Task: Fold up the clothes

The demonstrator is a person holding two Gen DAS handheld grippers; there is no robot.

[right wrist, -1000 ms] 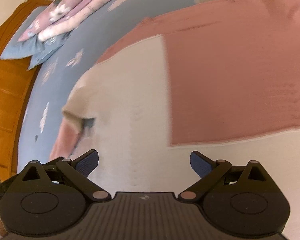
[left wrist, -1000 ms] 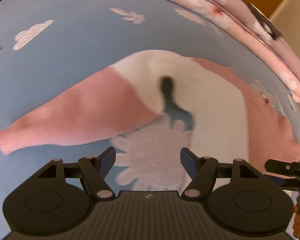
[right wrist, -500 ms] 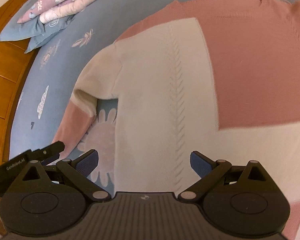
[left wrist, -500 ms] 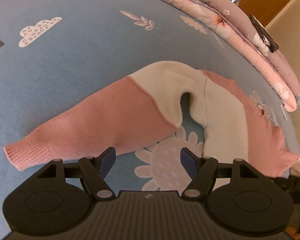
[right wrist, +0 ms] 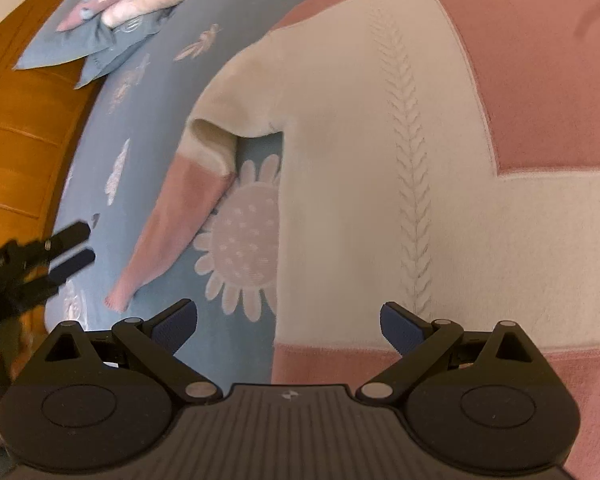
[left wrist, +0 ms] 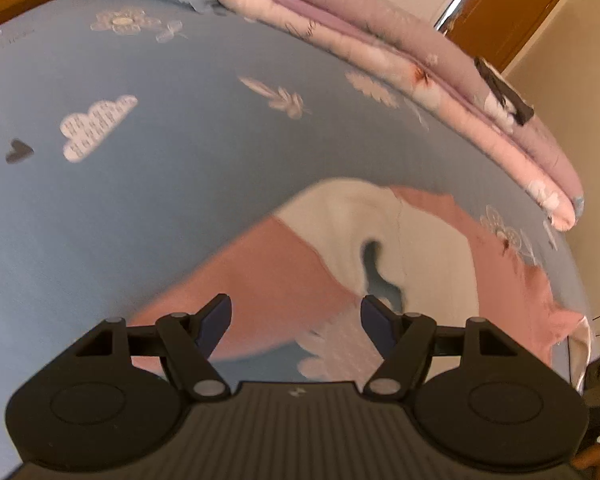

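A pink and cream knitted sweater point(right wrist: 400, 160) lies flat on a blue patterned bedsheet point(left wrist: 160, 184). Its left sleeve point(left wrist: 268, 272) stretches out pink toward the lower left, ending in a cuff point(right wrist: 118, 298). My left gripper point(left wrist: 296, 324) hovers open above the sleeve, nothing between its fingers. In the right wrist view the same left gripper point(right wrist: 66, 248) shows at the left edge, beyond the cuff. My right gripper point(right wrist: 288, 326) is open over the sweater's side edge near the pink hem band, holding nothing.
A folded pink and lilac quilt point(left wrist: 420, 64) lies along the far edge of the bed, with a blue pillow point(right wrist: 72, 44) by the wooden headboard point(right wrist: 16, 140). A brown door point(left wrist: 504, 12) stands beyond the bed.
Both grippers drew back from the sweater. The left one now has the sleeve between its fingertips' line of sight; the right view shifted from the chest toward the sweater's side and hem.
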